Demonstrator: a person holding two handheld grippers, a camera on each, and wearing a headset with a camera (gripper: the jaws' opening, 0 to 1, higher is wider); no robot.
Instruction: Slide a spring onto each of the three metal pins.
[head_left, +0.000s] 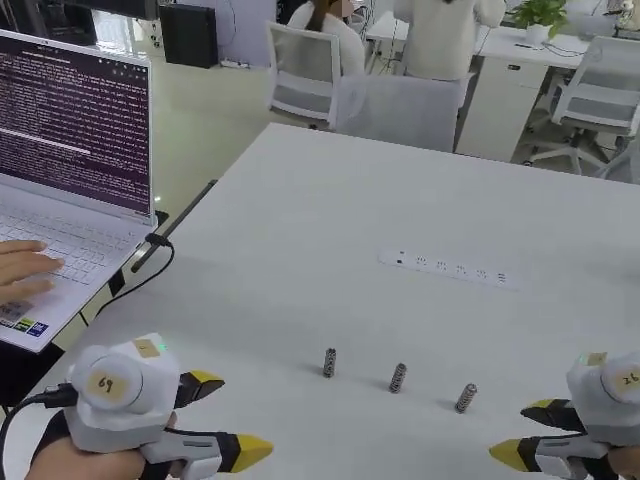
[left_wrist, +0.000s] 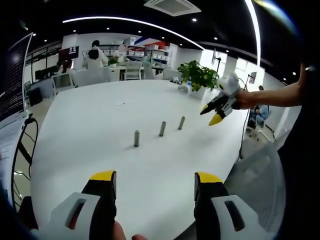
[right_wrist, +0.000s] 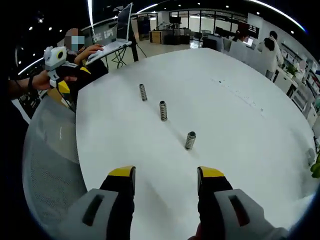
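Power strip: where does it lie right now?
In the head view, the white power strip lies on the table beyond the three springs, right of centre.

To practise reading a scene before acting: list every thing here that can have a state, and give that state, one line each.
left gripper: open, empty
right gripper: open, empty
left spring: standing upright, touched by neither gripper
middle spring: standing upright, touched by neither gripper
right spring: standing upright, touched by neither gripper
laptop: lid open, screen lit with text
power strip: lying flat, no plugs seen in it
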